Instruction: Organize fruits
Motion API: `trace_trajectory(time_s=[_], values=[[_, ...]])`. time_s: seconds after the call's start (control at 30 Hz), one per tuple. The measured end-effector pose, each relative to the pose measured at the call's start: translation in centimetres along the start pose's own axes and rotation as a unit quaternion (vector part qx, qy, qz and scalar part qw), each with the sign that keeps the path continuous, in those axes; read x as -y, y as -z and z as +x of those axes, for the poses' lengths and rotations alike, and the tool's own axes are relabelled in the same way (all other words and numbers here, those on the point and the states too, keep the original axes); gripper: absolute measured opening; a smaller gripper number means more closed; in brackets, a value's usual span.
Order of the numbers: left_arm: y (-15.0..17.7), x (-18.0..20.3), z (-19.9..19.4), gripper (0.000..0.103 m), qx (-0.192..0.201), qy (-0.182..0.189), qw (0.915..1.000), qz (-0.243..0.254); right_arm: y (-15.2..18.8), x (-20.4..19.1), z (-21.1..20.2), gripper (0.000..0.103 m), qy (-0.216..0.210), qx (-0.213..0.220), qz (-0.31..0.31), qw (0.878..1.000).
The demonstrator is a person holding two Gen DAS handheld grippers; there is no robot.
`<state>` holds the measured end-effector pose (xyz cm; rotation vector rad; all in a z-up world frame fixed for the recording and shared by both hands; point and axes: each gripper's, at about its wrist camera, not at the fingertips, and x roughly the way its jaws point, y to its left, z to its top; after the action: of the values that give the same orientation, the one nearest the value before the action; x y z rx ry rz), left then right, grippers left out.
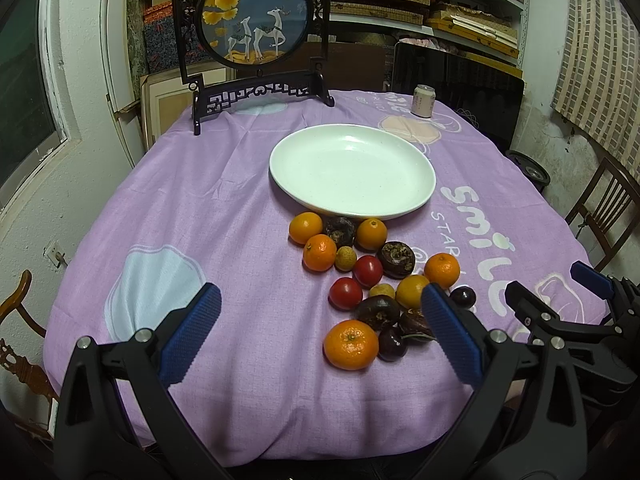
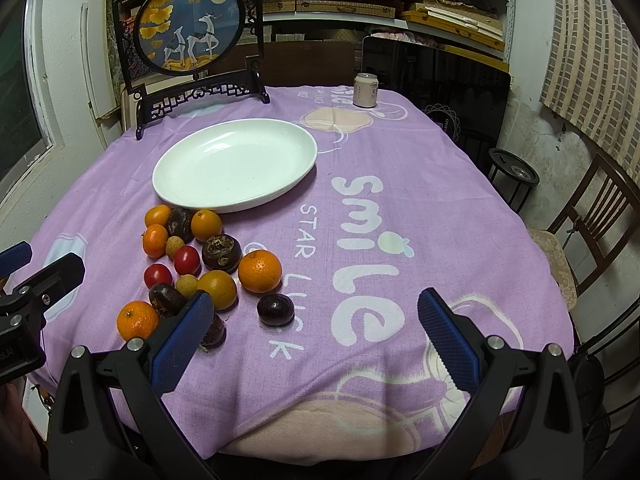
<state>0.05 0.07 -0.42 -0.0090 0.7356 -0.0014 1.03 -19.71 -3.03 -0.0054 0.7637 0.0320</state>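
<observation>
A white plate sits empty mid-table; it also shows in the right wrist view. In front of it lies a cluster of fruit: several oranges, two red tomatoes, dark brown chestnut-like fruits, dark plums and small yellow fruits. My left gripper is open and empty, low over the near table edge. My right gripper is open and empty, just right of the cluster.
A purple tablecloth covers the table. A framed round deer picture on a dark stand is at the back left. A drink can stands at the back right. Wooden chairs stand beside the table.
</observation>
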Motion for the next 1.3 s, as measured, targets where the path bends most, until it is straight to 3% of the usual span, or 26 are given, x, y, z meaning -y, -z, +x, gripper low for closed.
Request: trace_trajectory(time_s=[1.17,1.3], values=[[1.1,0.1,0.8,0.101,-0.010,0.008,0.9999,-0.002,0.0,-0.3,0.0,0.102,0.000,-0.003,-0.002,1.000],[1.9,-1.6,1.5,0.101,-0.006,-0.007,0.9999,-0.008,0.9,-0.7,0.4,0.102,-0.006,-0.003,-0.029,1.000]])
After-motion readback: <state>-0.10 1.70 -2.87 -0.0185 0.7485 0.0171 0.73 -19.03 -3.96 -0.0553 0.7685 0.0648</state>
